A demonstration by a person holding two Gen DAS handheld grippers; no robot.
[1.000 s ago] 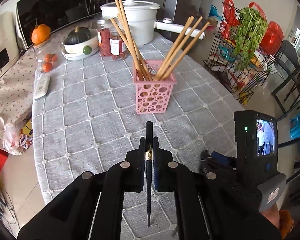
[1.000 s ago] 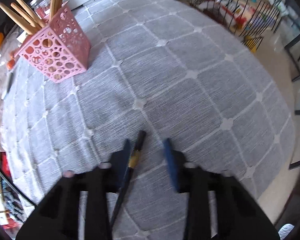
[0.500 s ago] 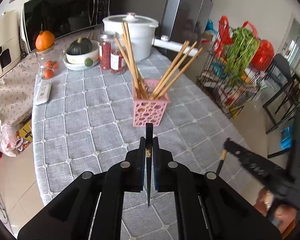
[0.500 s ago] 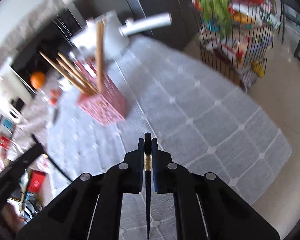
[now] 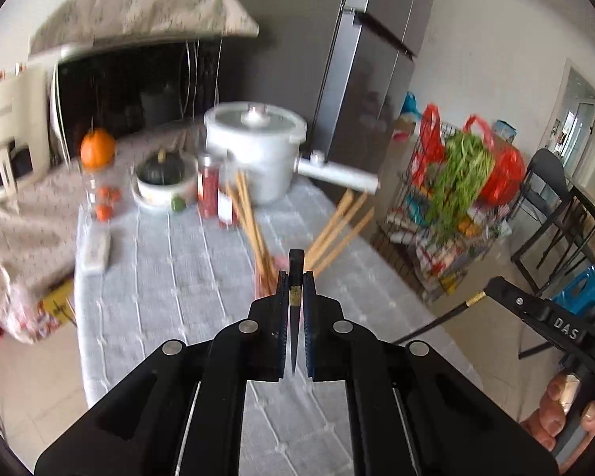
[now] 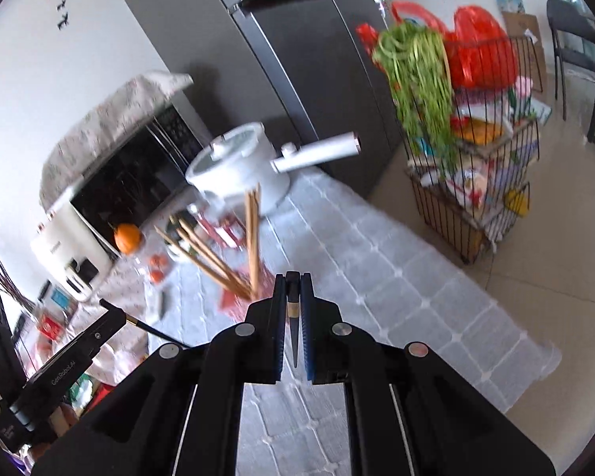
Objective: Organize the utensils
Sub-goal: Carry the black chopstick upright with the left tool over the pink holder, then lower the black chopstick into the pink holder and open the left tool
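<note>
Grey tablecloth (image 5: 186, 261) now farther below | both grippers raised | left fingers (image 5: 282, 289) clamp black chopstick (image 5: 296, 297) | right fingers (image 6: 280, 297) clamp second chopstick (image 6: 293, 309)

Two black chopsticks (image 5: 296, 273) (image 6: 292, 297) held aloft, wooden chopsticks (image 6: 222, 261) splayed in pink holder (image 6: 238, 301)

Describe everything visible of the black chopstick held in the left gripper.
The black chopstick is slim, dark and glossy, with a square blunt top end, a small gold band just below it and a taper to a fine point. It looks like lacquered wood or plastic. The left gripper is shut on it near the band, with both pads pressing its sides. It runs along the fingers, blunt end outward, lifted above the grey tablecloth.
</note>
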